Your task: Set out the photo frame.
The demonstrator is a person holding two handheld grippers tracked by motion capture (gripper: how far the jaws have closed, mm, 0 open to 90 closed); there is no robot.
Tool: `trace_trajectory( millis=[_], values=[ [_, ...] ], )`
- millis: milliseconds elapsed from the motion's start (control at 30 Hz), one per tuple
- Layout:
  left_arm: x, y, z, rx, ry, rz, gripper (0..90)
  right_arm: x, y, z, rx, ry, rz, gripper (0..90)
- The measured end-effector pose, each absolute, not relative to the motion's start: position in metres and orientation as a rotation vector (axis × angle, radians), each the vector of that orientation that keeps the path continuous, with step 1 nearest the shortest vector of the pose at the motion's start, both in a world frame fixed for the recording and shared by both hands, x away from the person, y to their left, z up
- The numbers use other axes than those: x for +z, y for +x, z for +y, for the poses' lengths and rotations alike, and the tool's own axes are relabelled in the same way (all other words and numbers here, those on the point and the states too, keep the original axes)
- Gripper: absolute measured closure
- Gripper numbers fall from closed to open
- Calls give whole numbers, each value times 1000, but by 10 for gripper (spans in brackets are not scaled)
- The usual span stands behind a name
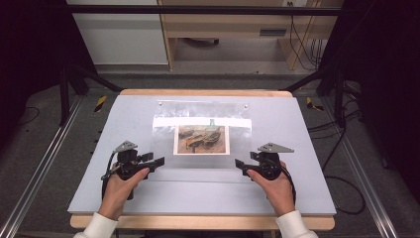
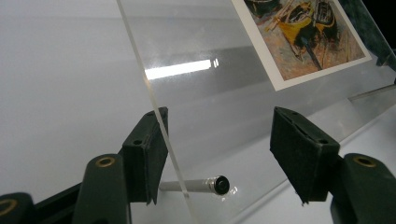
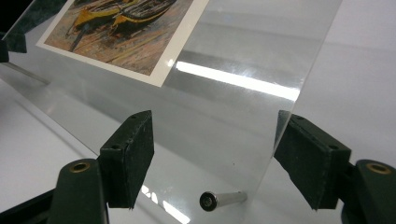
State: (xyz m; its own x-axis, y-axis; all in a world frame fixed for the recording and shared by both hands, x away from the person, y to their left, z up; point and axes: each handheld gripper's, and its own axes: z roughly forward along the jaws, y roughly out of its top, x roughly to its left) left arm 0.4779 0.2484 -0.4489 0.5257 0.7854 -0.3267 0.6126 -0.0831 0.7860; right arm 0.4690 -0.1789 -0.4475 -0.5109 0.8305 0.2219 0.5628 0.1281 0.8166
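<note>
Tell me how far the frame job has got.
Done: the picture lies under the clear sheet. In hand: both grippers, left and right, straddle the sheet's side edges, jaws not yet pressing. Left: gripping the sheet; a metal post sits at each near corner.

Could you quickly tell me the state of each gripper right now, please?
Left gripper: open, astride the clear acrylic sheet's edge, not clamped.
Right gripper: open, astride the sheet's opposite edge.

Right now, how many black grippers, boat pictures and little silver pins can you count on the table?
black two-jaw grippers: 2
painted boat picture card with a white border: 1
small silver metal pins: 4, one at each corner of the clear sheet
Total: 7
</note>
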Motion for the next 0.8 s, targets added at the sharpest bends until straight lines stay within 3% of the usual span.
trace_trajectory(
  millis=[800],
  values=[
    [-449,469,247,252,1793,1168,392,-448,459,-181,1312,1332,2120,340]
  ],
)
